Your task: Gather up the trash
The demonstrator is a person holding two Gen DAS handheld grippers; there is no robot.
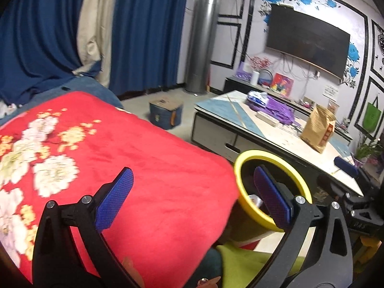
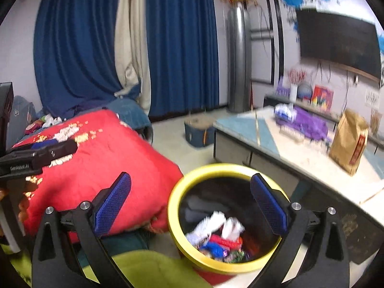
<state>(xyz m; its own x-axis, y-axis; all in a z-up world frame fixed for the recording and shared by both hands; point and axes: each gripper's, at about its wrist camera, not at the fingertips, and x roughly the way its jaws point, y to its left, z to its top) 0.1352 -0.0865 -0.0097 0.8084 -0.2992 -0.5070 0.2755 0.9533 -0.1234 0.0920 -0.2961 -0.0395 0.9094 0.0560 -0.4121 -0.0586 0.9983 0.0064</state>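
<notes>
While both grippers hang over the edge of the bed, each stands with its jaws spread wide and nothing between the blue pads. Left gripper [image 1: 189, 199]: seen from its own camera above a red blanket [image 1: 148, 158] with white and yellow flowers; its right-hand pad [image 1: 272, 198] shows in front of the bin's mouth. Right gripper [image 2: 190, 202]: seen from its own camera, one pad over the blanket's edge, the other over the bin. Bin [image 2: 176, 218]: round, yellow rim, dark inside, standing on the floor between the bed and the counter [image 2: 268, 139]. Trash [image 2: 222, 236]: white crumpled paper with red, blue and green wrappers, lying in the bottom of the bin, blurred in the right wrist view. Counter: low, pale top with blue patches, drawers in its front; on it a brown paper bag [image 1: 318, 129] upright near the near edge, a purple cloth [image 1: 279, 110] further back, and a white and blue pack [image 1: 258, 96] touching the cloth. Floor: a small blue box [image 1: 165, 115] with a brown top, well apart from the bin. Background: blue curtains [image 1: 148, 31] with a beige panel, a tall grey cylinder [image 1: 202, 40] in the corner, a dark television [image 1: 308, 38] on a wall with blue flower decals. Foreground: a yellow-green cloth [image 2: 153, 268] below the grippers.
</notes>
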